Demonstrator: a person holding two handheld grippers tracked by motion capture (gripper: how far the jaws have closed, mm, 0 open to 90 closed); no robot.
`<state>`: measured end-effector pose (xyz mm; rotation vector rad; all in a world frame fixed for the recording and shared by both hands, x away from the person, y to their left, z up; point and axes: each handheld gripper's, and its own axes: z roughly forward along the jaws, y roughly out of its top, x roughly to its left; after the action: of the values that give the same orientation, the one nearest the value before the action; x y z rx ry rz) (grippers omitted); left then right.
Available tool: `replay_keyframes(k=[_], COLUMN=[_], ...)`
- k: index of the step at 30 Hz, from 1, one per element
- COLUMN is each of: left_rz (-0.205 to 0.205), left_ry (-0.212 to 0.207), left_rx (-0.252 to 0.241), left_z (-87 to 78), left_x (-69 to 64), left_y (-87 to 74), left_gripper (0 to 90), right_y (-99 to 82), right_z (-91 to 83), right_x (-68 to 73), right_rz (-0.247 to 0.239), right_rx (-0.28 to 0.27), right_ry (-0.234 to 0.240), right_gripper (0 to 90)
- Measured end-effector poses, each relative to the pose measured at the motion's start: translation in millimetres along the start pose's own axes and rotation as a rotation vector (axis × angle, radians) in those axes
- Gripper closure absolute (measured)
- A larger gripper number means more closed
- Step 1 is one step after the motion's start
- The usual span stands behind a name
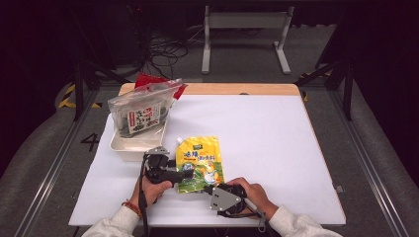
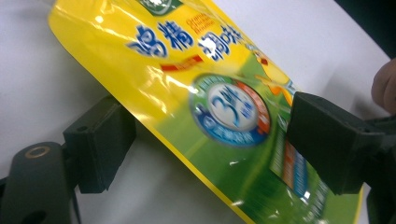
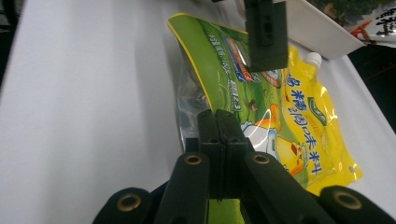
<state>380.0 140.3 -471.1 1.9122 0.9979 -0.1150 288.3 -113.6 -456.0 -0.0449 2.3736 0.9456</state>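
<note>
Left gripper view: pouch (image 2: 205, 107) between tongs (image 2: 210, 149)

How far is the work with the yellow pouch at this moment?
Done: the seaweed bag already lies in the white tray. In hand: the right claw is shut on the yellow pouch at its bottom edge, and the left claw is open around it. Left: the pouch is on the table, outside the tray.

A "4" (image 1: 90, 141) marks the floor beside the table (pouch (image 2: 196, 93) lettering unreadable, a large "3" aside).
</note>
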Motion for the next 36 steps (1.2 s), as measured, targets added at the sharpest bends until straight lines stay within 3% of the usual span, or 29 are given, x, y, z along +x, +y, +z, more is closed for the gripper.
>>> replay_keyframes(k=[5,10,15,17,20,23,26,29,30,34,35,36], left_rz=[-0.042,-0.03,-0.011,0.009,0.046,0.096,0.133,0.155,0.186,0.225,0.25,0.266], left_ry=[-0.048,-0.061,-0.03,-0.008,-0.006,0.01,0.016,0.032,0.041,0.037,0.041,0.04], left_rx=[-0.001,0.019,0.016,0.01,0.003,-0.019,-0.055,-0.101,-0.119,-0.171,-0.204,-0.22], left_z=[9.4,17.1,21.5,20.2,17.6,16.0,10.1,3.9,0.1,-10.7,-18.2,-21.7], left_x=[0.5,-1.7,-0.2,-1.0,-3.9,-10.0,-14.1,-21.5,-24.5,-34.6,-41.0,-43.6], left_y=[6.9,13.6,16.4,16.9,17.2,18.2,19.9,21.1,22.1,24.1,25.6,26.6], left_gripper=[14.1,19.0,49.4,74.5,84.3,88.1,88.5,88.6,88.6,88.8,88.8,88.8], right_y=[-4.7,-6.6,-5.6,-4.6,-3.9,-7.0,-13.4,-21.6,-25.3,-47.6,-54.8,-59.4], right_z=[-8.3,-10.7,-9.5,-9.9,-13.1,-18.8,-28.5,-39.6,-43.7,-64.4,-69.6,-72.3], right_x=[2.7,2.6,7.0,9.8,7.9,3.8,-5.8,-17.7,-22.5,-43.9,-48.7,-52.0], right_rz=[-0.013,-0.007,-0.018,-0.015,0.01,0.069,0.133,0.214,0.245,0.379,0.416,0.428], right_rx=[-0.052,-0.076,-0.089,-0.091,-0.102,-0.112,-0.122,-0.137,-0.137,-0.134,-0.128,-0.119], right_ry=[0.051,0.106,0.151,0.153,0.157,0.177,0.169,0.149,0.138,0.075,0.058,0.046], right_gripper=[89.3,87.9,85.9,86.1,82.4,74.5,59.4,51.8,48.1,45.3,45.3,45.2])
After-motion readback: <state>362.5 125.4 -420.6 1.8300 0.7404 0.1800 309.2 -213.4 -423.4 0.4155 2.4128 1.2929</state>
